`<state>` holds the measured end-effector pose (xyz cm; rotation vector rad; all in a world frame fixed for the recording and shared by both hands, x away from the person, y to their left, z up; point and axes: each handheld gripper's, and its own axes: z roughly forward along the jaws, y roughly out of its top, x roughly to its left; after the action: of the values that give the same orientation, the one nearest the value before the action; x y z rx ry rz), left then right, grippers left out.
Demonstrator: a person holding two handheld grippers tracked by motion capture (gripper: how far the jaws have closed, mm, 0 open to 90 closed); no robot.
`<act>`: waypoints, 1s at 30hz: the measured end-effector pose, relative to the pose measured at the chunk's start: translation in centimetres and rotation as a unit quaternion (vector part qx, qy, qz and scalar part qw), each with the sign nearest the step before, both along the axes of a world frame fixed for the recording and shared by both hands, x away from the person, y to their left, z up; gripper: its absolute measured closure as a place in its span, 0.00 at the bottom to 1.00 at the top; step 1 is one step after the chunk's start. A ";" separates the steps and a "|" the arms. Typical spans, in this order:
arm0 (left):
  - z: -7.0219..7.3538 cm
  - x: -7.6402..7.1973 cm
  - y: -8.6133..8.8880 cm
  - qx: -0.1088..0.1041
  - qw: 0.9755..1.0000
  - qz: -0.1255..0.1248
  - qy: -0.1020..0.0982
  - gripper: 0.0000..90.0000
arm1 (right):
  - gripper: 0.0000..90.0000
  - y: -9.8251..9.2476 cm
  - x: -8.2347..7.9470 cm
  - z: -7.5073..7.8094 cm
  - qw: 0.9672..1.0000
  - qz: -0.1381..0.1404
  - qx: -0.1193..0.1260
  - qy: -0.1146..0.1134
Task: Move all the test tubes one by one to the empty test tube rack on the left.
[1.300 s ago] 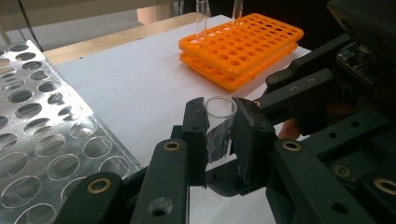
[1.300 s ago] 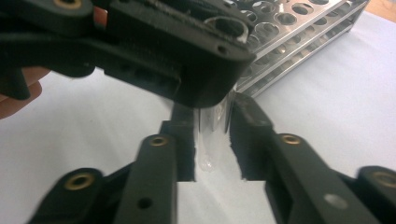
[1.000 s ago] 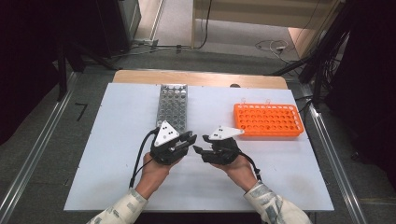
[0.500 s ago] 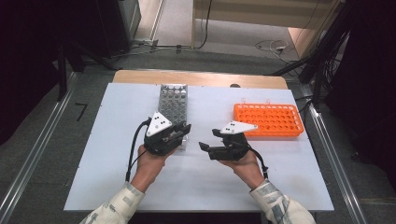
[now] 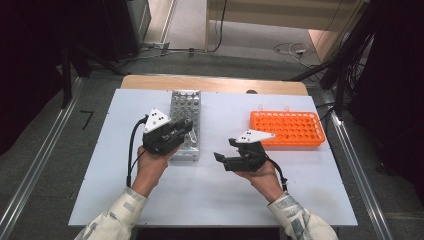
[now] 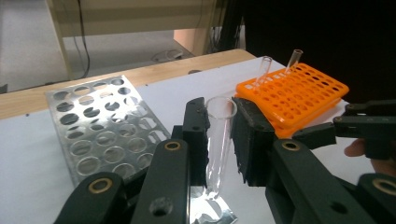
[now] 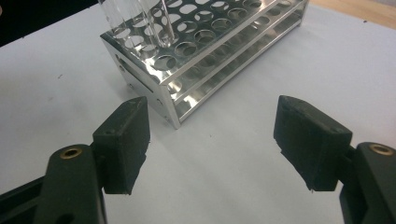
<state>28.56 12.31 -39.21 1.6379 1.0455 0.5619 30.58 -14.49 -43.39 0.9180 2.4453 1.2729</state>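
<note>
Left gripper (image 6: 219, 140) clenched on an upright clear glass test tube (image 6: 218, 140), steel rack (image 6: 102, 126) just ahead of its jaws, right gripper (image 7: 212, 140) released with nothing between its pads, jaws just opened, orange rack (image 5: 287, 128) behind it.

Both black tools, left tool (image 5: 187, 126) and right tool (image 5: 220, 157), carry grey three-cornered plates, brass-coloured rivets and trailing black cables, gripped by hands in pale patterned sleeves.

High view looks down and forward from above the metal rack (image 5: 185, 123); left gripper view sits close behind it; right gripper view faces its corner (image 7: 173, 122) nearby; all share it.
</note>
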 end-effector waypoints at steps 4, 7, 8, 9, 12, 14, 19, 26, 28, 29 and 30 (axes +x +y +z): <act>0.3 0.4 0.9 -0.001 1.000 0.015 -0.003 0.84 | 0.28 0.0 0.1 0.0 1.000 -0.002 -0.002 0.001; 0.5 0.7 1.5 0.000 1.000 0.028 -0.003 0.84 | 0.29 -0.1 0.1 0.0 1.000 -0.004 -0.002 -0.001; 0.5 0.8 1.8 0.000 0.999 0.033 -0.003 0.84 | 0.29 -0.1 0.1 0.0 1.000 -0.004 -0.002 0.000; 0.5 0.9 2.0 0.000 0.999 0.036 -0.003 0.84 | 0.29 -0.1 0.1 0.0 1.000 -0.005 -0.003 0.000; 0.5 1.0 2.6 0.006 0.999 0.050 -0.004 0.84 | 0.29 -0.1 0.1 -0.1 1.000 -0.005 -0.004 0.002; 0.5 1.1 2.9 0.011 0.998 0.057 -0.004 0.84 | 0.29 -0.1 0.1 0.0 1.000 -0.007 -0.003 0.002; 0.2 1.4 3.4 0.018 0.997 0.070 0.001 0.84 | 0.29 -0.1 0.1 0.0 1.000 -0.007 -0.004 0.002; -0.2 1.7 3.6 0.029 0.996 0.081 0.003 0.84 | 0.29 -0.1 0.2 -0.1 1.000 -0.009 -0.004 0.004; -0.3 1.7 3.7 0.033 0.996 0.083 0.005 0.84 | 0.29 -0.1 0.2 -0.1 1.000 -0.009 -0.005 0.003; -0.4 1.8 3.7 0.034 0.996 0.084 0.005 0.84 | 0.29 -0.1 0.2 -0.1 1.000 -0.009 -0.006 0.004; -0.5 1.8 3.8 0.037 0.996 0.086 0.004 0.84 | 0.29 -0.1 0.2 -0.1 1.000 -0.009 -0.006 0.004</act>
<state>30.34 16.06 -39.70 1.6242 1.1924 0.7150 30.76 -14.58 -43.49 0.9414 2.4417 1.2498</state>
